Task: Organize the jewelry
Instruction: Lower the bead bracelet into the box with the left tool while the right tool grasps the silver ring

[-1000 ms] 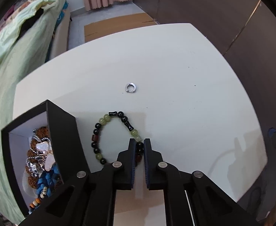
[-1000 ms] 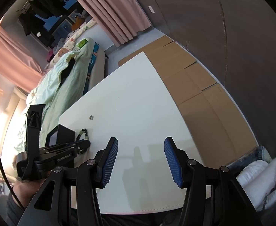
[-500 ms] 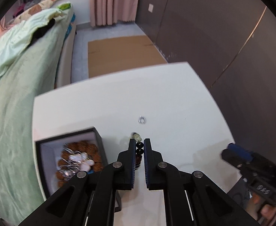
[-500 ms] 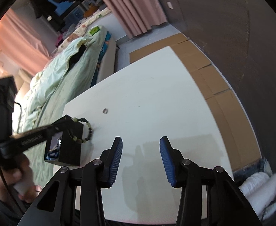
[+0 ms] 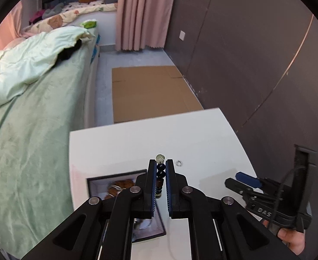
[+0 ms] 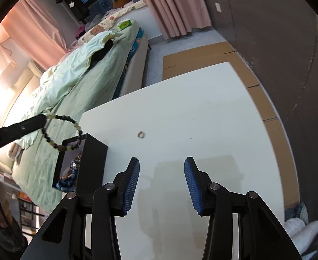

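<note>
Your left tool (image 5: 160,169) is clamped on the beaded bracelet (image 6: 61,131): in the left wrist view dark beads sit pinched between its blue pads (image 5: 152,186), with one pale green bead showing just past the tips. From the right wrist view the bracelet hangs as an open loop from that tool, clear of the bench (image 6: 202,117) and above the open black box (image 6: 94,158). The box stands at the bench's left edge and already holds a heap of jewelry. Your right tool (image 6: 161,164) hovers over bare bench with its jaws apart and nothing between them; they have just been closing a little. Farther out, a small silver ring (image 6: 141,134) lies alone on the bench, well apart from the box. Beyond the bench are flattened cardboard (image 5: 146,91) on the floor and a green-covered bed (image 5: 35,99).
</note>
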The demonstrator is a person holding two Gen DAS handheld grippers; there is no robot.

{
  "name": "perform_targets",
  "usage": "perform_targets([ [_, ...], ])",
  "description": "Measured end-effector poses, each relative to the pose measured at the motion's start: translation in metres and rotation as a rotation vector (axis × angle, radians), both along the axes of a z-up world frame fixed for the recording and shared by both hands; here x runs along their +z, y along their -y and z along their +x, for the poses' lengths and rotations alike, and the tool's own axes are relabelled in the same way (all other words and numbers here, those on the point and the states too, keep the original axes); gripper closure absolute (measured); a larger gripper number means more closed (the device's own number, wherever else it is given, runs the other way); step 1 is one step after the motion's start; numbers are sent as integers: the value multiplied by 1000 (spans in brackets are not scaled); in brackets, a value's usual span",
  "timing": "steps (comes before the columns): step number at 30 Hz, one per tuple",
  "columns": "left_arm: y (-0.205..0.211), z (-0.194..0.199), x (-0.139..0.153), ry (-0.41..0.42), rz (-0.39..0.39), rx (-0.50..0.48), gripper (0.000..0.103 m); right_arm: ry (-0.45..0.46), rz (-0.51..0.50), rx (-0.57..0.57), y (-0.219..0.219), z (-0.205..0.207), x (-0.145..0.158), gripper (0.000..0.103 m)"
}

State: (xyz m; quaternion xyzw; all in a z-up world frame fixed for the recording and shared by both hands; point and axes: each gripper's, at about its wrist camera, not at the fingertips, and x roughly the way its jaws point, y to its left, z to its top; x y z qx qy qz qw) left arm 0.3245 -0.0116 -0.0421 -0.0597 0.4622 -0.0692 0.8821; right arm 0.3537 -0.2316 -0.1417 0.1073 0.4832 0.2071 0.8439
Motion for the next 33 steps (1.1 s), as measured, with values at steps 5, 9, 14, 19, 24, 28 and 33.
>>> perform_targets([
  [5,-19,-3,11,23,-7,25,95,-27,-13,41,-23,16,-3,58],
  [9,-31,-5,14,28,-14,36,95,-36,-42,79,-47,30,-6,58],
  [14,-47,-7,12,23,-20,55,95,-69,-104,109,-73,48,-16,58],
  [19,-60,-9,2,6,-41,68,95,-96,-164,130,-91,61,-22,59],
  [24,-71,-12,-7,-10,-69,83,95,-116,-220,144,-106,71,-28,68],
  [28,-74,-16,-10,-16,-91,80,95,-143,-272,134,-111,77,-38,78],
  [33,-72,-17,-14,-23,-116,68,95,-140,-302,119,-112,78,-40,89],
])
